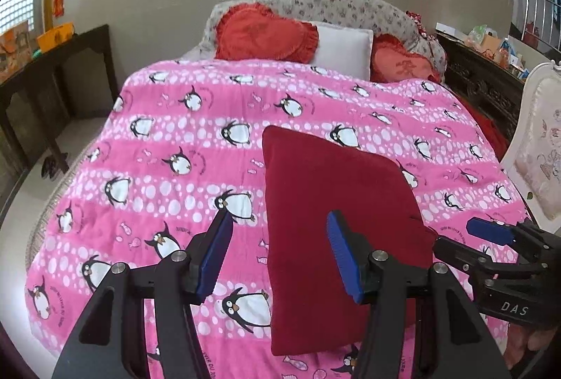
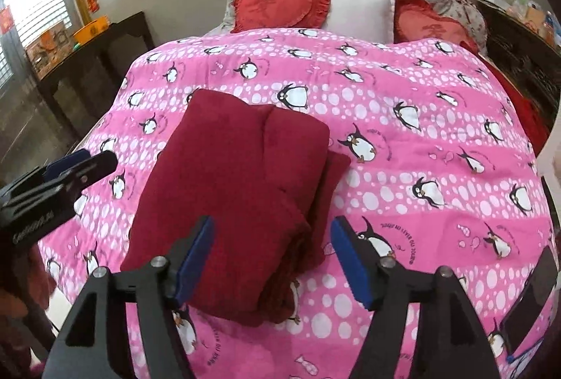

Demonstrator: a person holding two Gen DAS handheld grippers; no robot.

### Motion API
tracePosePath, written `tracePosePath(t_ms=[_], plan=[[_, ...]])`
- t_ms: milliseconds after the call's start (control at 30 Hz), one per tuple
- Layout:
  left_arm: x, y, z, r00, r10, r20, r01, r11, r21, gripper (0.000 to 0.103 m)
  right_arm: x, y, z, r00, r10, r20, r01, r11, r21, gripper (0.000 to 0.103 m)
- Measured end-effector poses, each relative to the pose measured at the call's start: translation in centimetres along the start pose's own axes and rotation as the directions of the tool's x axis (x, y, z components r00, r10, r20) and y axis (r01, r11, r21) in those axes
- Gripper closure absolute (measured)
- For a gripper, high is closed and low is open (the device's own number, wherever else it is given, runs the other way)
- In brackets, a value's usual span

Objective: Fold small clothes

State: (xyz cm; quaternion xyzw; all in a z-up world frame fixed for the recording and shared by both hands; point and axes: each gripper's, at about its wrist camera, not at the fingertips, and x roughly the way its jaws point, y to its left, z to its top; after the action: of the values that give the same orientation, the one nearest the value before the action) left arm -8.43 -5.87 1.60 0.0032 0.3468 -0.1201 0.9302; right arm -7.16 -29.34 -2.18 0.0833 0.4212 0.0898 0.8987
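**Red cloth folded on the bed**

Pillows [image 1: 345, 51] are sitting at the far end of the pink blanket [image 1: 168, 168]. The folded red cloth [image 2: 228, 189] is lying on it, under the left gripper [image 1: 280, 258] and right gripper [image 2: 271, 259], both wide and holding nothing.

Garment [image 2: 231, 200] on quilt [image 2: 403, 140] — pillows [image 2: 361, 10] behind.

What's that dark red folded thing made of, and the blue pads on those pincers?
The dark red garment looks like soft, matte knit or fleece: fuzzy surface, no sheen, thick rounded folds. The blue pads on the left gripper seem to be ribbed rubber or foam, going by their fine ridges; which one is unclear. The black arms look like hard plastic.
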Motion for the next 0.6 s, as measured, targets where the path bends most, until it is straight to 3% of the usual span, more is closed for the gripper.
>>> tracePosePath(t_ms=[167,400,600], plan=[[-0.73,0.32,-0.14,0.999,0.025,0.021,-0.025,1.0,-0.006,0.067,-0.14,0.45,0.06,1.0,0.001,0.008,-0.001,1.0,0.032,0.026],[-0.43,0.52,-0.27,0.999,0.042,-0.015,-0.042,0.999,-0.008,0.067,0.26,0.49,-0.06,1.0,-0.004,-0.005,0.004,0.998,0.056,0.025],[-0.24,-0.17,-0.34,0.997,0.083,-0.011,-0.082,0.995,0.052,0.067,0.69,0.81,-0.08,1.0,-0.028,-0.007,0.029,0.998,0.048,0.024]])
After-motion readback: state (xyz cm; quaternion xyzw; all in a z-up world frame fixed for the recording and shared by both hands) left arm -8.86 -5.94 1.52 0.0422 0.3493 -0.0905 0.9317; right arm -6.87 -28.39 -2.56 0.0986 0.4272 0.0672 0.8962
